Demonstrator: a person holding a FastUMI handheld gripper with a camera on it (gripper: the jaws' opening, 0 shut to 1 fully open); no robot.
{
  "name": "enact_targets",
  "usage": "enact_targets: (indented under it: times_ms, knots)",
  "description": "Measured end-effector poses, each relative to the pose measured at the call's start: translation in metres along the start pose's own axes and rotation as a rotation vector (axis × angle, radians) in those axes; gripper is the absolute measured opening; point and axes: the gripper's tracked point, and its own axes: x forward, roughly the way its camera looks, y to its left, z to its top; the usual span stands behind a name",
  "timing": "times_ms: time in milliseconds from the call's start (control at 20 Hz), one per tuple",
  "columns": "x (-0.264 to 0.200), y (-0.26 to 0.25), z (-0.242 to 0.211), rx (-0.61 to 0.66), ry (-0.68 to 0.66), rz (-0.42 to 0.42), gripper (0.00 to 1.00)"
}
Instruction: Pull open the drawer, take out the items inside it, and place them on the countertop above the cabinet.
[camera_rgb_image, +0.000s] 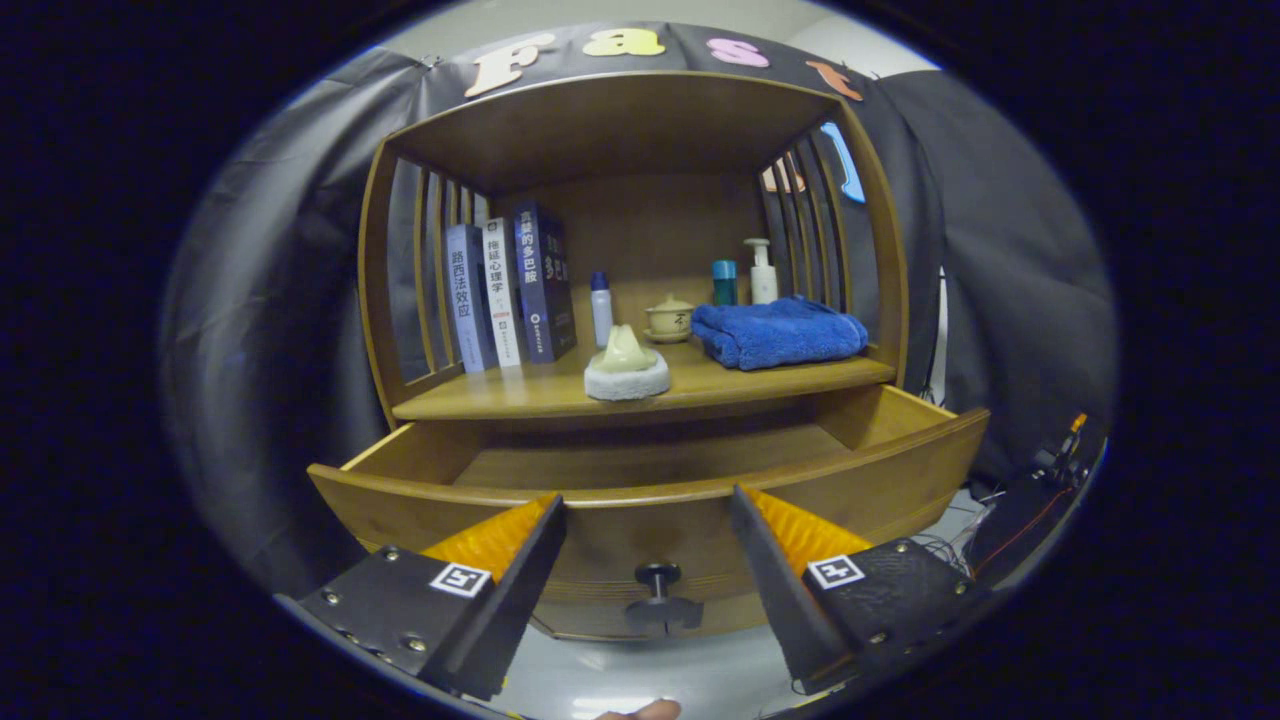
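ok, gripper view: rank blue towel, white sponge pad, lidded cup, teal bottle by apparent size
1. blue towel
2. white sponge pad, though it sits nearer the camera
3. lidded cup
4. teal bottle, partly hidden behind the towel

Gripper open, knob between its fingers.

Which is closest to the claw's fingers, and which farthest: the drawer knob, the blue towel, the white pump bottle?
The gripper is open, holding nothing.
1. Drawer knob: between the fingers, on the open drawer front.
2. Blue towel: beyond the drawer, on the countertop, right side.
3. White pump bottle: behind the towel, by the back wall.
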Motion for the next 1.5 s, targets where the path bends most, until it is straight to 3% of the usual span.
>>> enact_targets:
  times_ms: [600, 1500]
  knots:
    - [0.06, 0.006, 0.012, -0.008, 0.019, -0.007, 0.99]
    - [0.103, 0.008, 0.021, 0.005, 0.005, -0.005, 1.0]
